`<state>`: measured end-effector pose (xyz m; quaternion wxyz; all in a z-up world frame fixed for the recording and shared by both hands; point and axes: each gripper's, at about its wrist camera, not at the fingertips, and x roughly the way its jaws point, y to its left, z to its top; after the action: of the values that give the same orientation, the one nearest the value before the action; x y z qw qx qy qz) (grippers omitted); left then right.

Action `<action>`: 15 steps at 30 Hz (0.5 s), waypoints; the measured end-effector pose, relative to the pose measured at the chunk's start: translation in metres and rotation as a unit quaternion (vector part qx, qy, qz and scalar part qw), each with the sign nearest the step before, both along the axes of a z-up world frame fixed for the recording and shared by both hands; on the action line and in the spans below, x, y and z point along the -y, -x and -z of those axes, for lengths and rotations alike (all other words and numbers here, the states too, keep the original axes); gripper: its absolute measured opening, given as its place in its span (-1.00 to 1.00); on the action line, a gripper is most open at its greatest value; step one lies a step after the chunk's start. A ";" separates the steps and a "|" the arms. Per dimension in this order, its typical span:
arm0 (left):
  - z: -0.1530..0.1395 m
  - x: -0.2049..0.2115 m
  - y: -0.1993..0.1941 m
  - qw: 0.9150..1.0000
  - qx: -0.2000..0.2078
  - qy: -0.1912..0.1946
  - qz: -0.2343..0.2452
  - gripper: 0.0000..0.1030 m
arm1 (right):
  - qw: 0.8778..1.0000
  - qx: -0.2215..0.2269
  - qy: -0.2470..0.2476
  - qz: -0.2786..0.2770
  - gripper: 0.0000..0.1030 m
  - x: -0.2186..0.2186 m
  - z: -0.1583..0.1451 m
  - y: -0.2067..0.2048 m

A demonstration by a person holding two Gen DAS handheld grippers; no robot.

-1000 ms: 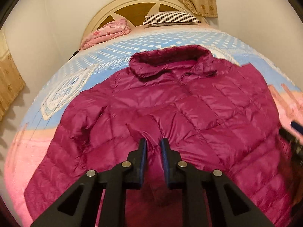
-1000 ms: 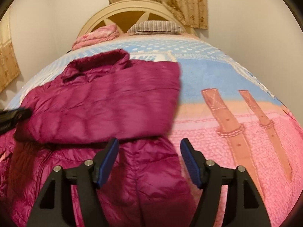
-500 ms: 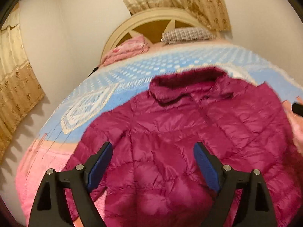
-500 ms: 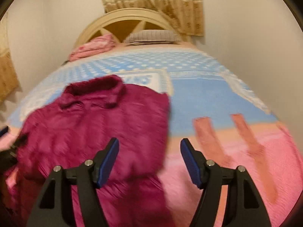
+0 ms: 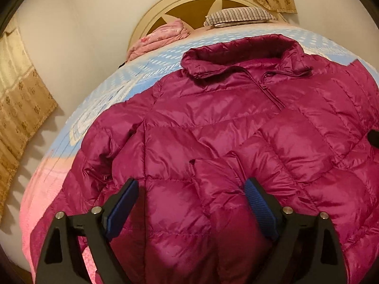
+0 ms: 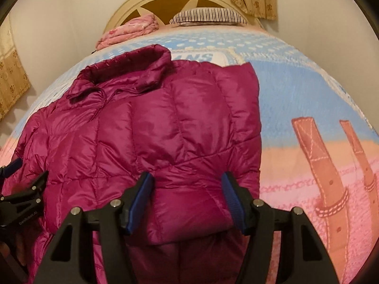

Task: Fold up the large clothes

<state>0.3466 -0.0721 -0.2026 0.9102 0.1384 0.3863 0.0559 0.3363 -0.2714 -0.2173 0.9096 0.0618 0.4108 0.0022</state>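
Since the puffy jacket point(image 5: 236, 127) looks light, soft and slippery, both spread-jawed, empty grippers, left gripper point(image 5: 191, 203) and right gripper point(image 6: 187, 196), should pinch deep near its hem; the left's jaws just opened, the right's narrowed.

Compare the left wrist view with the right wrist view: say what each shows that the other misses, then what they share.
Only the left wrist view shows the jacket's left sleeve lying across the pink part of the bedspread. Only the right wrist view shows the brown strap print on the bedspread and the left gripper from the side. Both show the magenta jacket, the striped pillow and the headboard.
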 end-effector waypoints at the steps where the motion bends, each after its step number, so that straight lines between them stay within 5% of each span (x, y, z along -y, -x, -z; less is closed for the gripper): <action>1: 0.002 0.000 -0.002 1.000 -0.001 0.005 -0.002 0.86 | 1.000 -0.001 0.000 0.000 0.25 0.000 0.001 0.000; 15: -0.002 -0.003 -0.006 1.000 -0.016 0.016 -0.001 0.93 | 0.998 -0.010 0.057 0.003 0.27 -0.014 0.004 -0.006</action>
<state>0.3531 -0.0688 -0.2003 0.9058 0.1244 0.4021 0.0488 0.3423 -0.2570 -0.2216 0.9076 0.0109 0.4189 -0.0245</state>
